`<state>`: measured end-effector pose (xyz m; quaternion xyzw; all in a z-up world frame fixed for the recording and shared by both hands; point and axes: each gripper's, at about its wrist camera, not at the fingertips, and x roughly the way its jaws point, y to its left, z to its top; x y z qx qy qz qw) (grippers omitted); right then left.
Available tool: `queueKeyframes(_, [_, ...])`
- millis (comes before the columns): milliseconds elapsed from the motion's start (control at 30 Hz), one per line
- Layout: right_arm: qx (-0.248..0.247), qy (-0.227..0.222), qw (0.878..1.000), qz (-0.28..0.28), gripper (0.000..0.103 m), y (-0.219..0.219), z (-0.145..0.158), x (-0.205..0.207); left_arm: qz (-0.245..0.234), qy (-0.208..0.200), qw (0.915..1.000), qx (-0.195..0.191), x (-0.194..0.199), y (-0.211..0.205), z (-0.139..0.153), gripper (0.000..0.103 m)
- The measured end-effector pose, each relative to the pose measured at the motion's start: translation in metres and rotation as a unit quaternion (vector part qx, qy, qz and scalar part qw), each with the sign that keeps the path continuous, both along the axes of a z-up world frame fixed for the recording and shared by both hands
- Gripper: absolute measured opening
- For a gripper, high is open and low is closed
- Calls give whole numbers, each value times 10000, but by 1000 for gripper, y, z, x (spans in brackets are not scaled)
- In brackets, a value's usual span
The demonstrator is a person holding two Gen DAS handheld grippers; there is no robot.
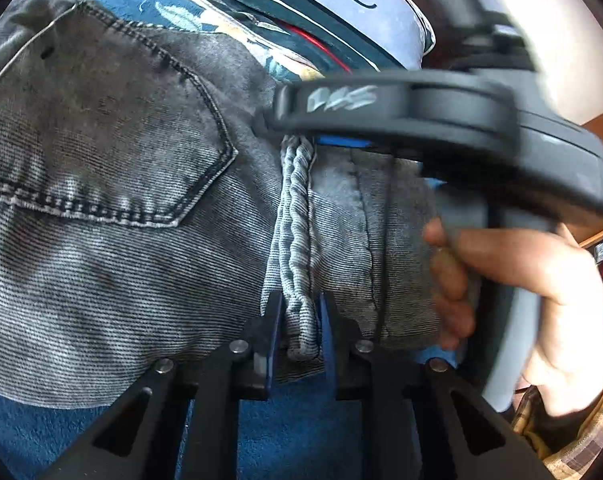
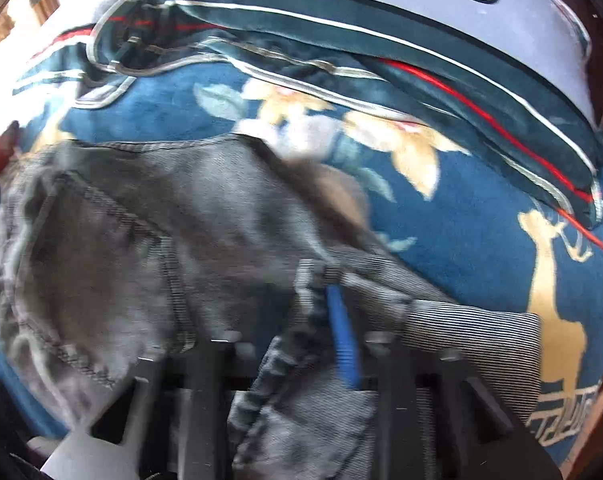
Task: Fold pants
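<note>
Left wrist view: left gripper [image 1: 299, 332] jaws nearly closed, pinching thick hem seam of the faded grey denim pants [image 1: 101, 208], which lie on blue floral plush blanket [image 1: 293, 432] on a bed. Right gripper [image 1: 297, 136] comes in from the right, jaws clamped on same seam further up. Right wrist view: blurry, pants [image 2: 161, 240] bunched btwn jaws, back pocket visible.
</note>
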<state>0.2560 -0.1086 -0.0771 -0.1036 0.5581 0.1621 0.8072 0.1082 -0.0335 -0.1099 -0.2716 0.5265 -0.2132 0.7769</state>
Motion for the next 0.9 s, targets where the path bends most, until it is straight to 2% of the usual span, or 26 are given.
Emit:
queueKeyframes(33, [68,-34,10000,-6,52,-1,7,-2,14,39,9999,-95,0,4,0,23])
queueKeyframes(100, [380,-206,9990,-76,52,-11,30,-10,68,124,9997,-216,1,9,4,24])
queueKeyframes(167, [726,-334,9966,-208,57,-35,54,-20,188,0,9998,-114,-3,16,14,31])
queueKeyframes(333, [1168,-448,9880,-911,58,-121,77,-60,218,-435,9985,250,-8,20,43,31])
queueKeyframes(433, [1375,-387,9794,-1430,58,-163,62,-83,0,-600,9970,495,3,3,55,31])
queueKeyframes(633, [1827,-302,9636,-1930,58,-196,40,-107,-507,-772,9920,854,13,-46,66,31])
queueKeyframes(733, [1721,-110,9665,-1903,53,-192,20,-105,-575,-537,9887,1278,13,-54,50,31])
queueKeyframes(767, [1601,-58,9701,-1822,53,-187,11,-102,-547,-369,9880,1396,16,-54,38,26])
queueKeyframes(833, [1291,111,9761,-1744,53,-179,-7,-97,-470,-411,9877,1436,14,-48,28,15])
queueKeyframes(900, [1301,130,9759,-1749,54,-178,-10,-96,-518,-404,9885,1364,13,-43,31,15])
